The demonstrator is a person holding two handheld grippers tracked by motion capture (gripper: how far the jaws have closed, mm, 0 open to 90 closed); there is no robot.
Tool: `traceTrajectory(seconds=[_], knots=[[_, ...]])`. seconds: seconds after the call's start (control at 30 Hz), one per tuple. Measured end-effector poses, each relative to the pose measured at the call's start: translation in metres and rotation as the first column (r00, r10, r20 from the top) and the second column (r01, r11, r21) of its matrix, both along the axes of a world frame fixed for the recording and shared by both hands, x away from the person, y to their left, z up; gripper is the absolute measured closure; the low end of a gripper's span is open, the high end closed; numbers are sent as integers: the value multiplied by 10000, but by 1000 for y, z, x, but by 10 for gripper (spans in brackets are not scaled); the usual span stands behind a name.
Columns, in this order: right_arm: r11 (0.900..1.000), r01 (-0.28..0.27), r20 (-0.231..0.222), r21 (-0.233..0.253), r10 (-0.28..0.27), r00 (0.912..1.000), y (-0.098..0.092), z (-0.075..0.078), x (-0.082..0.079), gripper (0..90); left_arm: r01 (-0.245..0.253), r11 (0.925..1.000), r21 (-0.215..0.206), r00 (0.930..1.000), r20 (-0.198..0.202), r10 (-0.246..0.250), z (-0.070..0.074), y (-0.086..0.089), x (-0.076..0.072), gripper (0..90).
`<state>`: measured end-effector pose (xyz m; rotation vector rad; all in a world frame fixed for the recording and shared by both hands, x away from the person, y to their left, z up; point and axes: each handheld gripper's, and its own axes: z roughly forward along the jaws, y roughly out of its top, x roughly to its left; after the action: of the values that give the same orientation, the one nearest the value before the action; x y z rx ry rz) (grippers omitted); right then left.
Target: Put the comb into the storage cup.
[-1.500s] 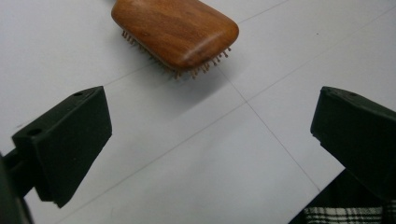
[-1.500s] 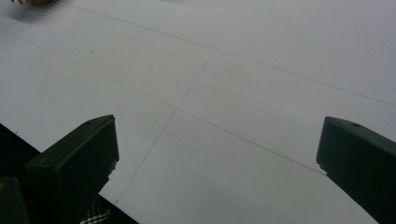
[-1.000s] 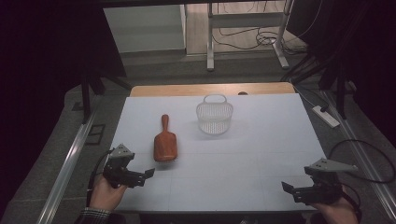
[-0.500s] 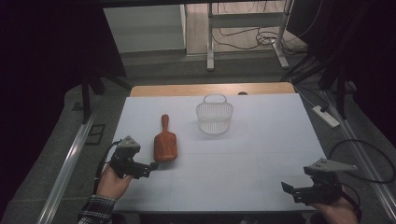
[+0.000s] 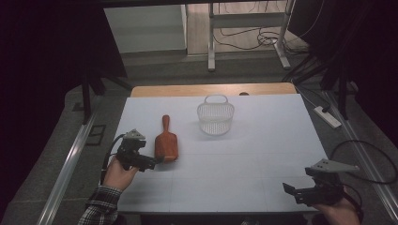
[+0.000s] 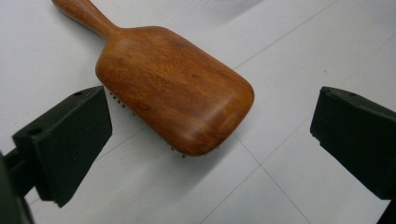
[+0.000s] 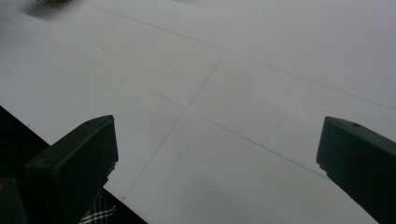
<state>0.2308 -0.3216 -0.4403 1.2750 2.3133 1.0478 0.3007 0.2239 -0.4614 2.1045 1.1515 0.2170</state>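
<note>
A brown wooden hairbrush lies bristles down on the white table, handle pointing away from me. My left gripper is open right at the brush's near end. In the left gripper view the brush head lies ahead, between the two spread jaws and a little beyond them, untouched. A white mesh basket stands farther back near the table's middle. My right gripper rests open near the front right corner, its jaws over bare table.
A wooden strip runs along the table's far edge. A white power strip lies off the right side, and a metal rail runs along the left. The table's front edge is close under the right gripper.
My left gripper has moved forward and to the right, from the table's left edge up to the near end of the hairbrush. The right gripper has stayed still.
</note>
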Motion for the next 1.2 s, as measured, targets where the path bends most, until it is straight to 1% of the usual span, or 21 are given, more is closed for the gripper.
traceTrajectory(seconds=[0.13,0.37,0.47,0.57,0.73,0.83,0.9,1.07,1.13,1.2], knots=[[10000,-26,-3,6,26,10000,0,0,0,0,-25,10000,84,10000,-67,25,-2,-1,7,1],[10000,-50,-30,1,50,10000,0,0,0,0,-127,9999,59,9998,-157,128,-4,-2,20,2],[10000,-51,-32,-1,51,10000,0,0,0,0,-43,10000,64,9998,-197,44,-4,-4,26,4],[10000,-53,-34,6,53,10000,0,0,0,0,33,9998,218,9998,-209,-29,-6,-6,31,4],[10000,-46,-29,34,46,10000,0,0,0,0,-28,9997,242,9996,-287,35,-8,-8,37,6],[10000,-51,-29,38,52,10000,0,0,0,0,-163,9998,74,9992,-358,166,-9,-7,42,7],[10000,-56,-36,39,56,10000,0,0,0,0,-215,9998,56,9991,-357,216,-10,-7,45,8],[10000,-60,-45,48,60,10000,0,0,1,0,-105,9995,308,9993,-357,116,-12,-9,53,11],[10000,-47,-49,60,47,10000,0,0,1,0,-24,9988,495,9992,-399,44,-14,-11,57,12],[10000,-36,-42,67,36,10000,-1,0,1,0,10,9984,561,9992,-411,14,-15,-13,60,12]])
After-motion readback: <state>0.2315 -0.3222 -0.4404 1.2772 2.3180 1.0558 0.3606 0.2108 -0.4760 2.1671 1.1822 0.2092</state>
